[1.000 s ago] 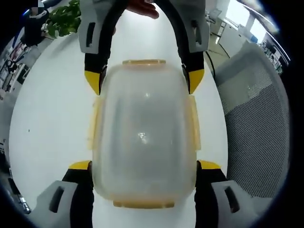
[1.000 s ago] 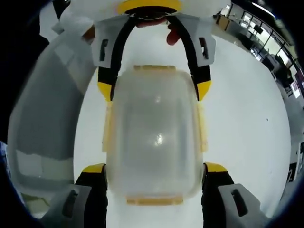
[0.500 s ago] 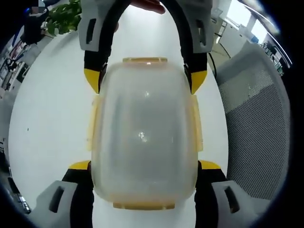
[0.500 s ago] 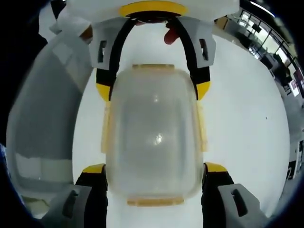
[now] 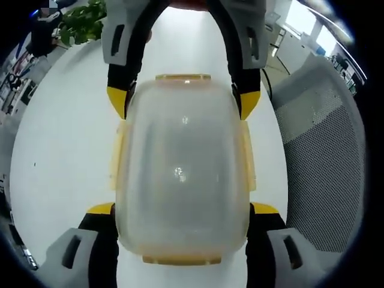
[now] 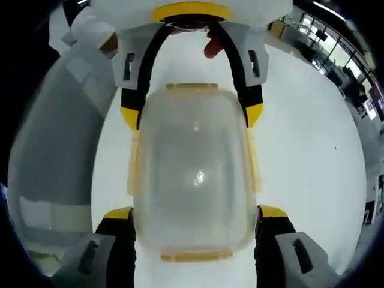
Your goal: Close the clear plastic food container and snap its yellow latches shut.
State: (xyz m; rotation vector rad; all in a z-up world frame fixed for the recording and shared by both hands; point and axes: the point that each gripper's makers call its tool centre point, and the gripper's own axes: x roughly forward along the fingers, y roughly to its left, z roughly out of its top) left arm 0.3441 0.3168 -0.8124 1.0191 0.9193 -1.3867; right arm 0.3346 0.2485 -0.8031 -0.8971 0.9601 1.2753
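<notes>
The clear plastic food container (image 5: 183, 168) lies on the white table (image 5: 60, 150) with its lid on. Pale yellow latches (image 5: 119, 153) stick out along its long sides and ends. My left gripper (image 5: 183, 209) straddles the near end, jaws spread wide, yellow tips beside the container's walls. My right gripper (image 5: 182, 101) straddles the far end the same way. In the right gripper view the container (image 6: 195, 180) sits between my right gripper (image 6: 195, 212) below and my left gripper (image 6: 192, 114) above. I cannot tell whether any tip presses on the walls.
A grey mesh chair (image 5: 327, 150) stands close by the table edge, and in the right gripper view the chair (image 6: 54, 156) is at the left. A green plant (image 5: 81, 21) is far off. A person's hand (image 6: 213, 45) shows behind the left gripper.
In each view the opposite gripper has edged slightly closer over the container's far end. The container and latches look the same.
</notes>
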